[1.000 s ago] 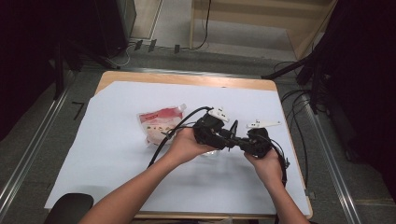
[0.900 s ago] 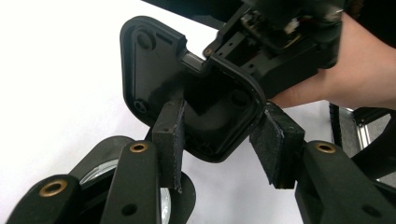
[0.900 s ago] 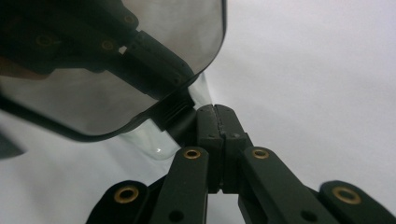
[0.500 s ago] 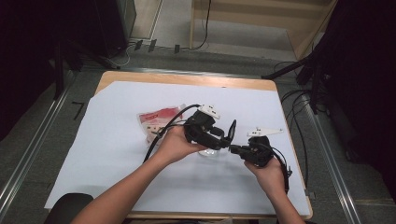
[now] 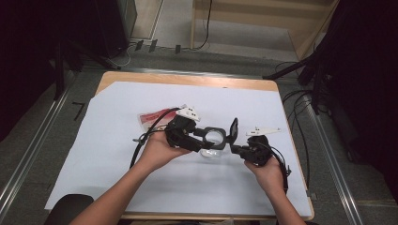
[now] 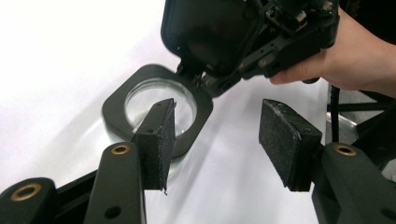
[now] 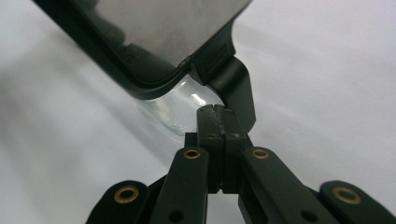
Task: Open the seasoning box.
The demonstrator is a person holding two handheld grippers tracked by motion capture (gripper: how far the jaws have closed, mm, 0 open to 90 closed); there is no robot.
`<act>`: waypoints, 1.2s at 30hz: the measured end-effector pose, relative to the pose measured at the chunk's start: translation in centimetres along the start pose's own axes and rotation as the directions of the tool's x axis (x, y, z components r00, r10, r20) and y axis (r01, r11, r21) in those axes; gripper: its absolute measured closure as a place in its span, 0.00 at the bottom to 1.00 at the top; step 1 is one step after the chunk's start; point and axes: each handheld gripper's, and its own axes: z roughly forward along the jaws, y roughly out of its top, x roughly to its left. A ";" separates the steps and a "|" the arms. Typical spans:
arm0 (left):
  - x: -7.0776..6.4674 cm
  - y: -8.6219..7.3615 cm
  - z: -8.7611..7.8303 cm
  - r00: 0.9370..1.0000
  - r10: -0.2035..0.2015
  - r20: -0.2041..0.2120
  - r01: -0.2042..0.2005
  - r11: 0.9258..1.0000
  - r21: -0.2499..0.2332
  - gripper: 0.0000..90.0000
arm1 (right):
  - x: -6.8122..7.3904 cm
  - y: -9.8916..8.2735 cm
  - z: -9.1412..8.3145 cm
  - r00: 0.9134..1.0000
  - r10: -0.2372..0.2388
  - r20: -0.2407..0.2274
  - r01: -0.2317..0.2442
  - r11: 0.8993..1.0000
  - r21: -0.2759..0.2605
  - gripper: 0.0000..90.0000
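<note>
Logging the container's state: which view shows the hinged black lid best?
The left gripper view: the lid stands raised behind the container's round opening. The high view shows it small and edge-on; the right gripper view crops it at the top edge.

The desk [image 5: 94,168] lies bare at its left and near edge; a red packet [image 5: 152,117] sits behind the left gripper [image 5: 206,140].

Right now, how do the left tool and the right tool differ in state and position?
The left tool is open, its pads apart and gripping nothing; the right tool is shut tight. The left tool hovers over the jar's ring; the right tool sits at the hinge below the raised lid. Both are black, two-jawed and hand-held.
</note>
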 end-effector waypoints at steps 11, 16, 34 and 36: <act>0.6 -1.6 -2.3 0.999 -0.028 -0.023 0.028 1.000 0.002 0.52 | -1.0 -0.1 -0.8 0.999 0.034 0.013 -0.033 0.999 -0.041 0.99; 0.8 -1.9 -3.4 0.999 -0.039 -0.033 0.039 0.999 -0.003 0.52 | 0.4 -0.5 -2.6 1.000 0.020 -0.019 -0.021 0.997 -0.079 0.96; 2.2 -3.6 -7.7 0.998 -0.038 -0.044 0.038 0.999 -0.002 0.49 | 5.5 -1.3 -2.8 0.983 -0.127 -0.130 0.119 0.990 -0.072 0.76; 2.4 -3.7 -8.1 0.998 -0.044 -0.051 0.044 0.999 0.006 0.49 | 5.8 -1.3 -2.7 0.982 -0.135 -0.134 0.126 0.989 -0.074 0.74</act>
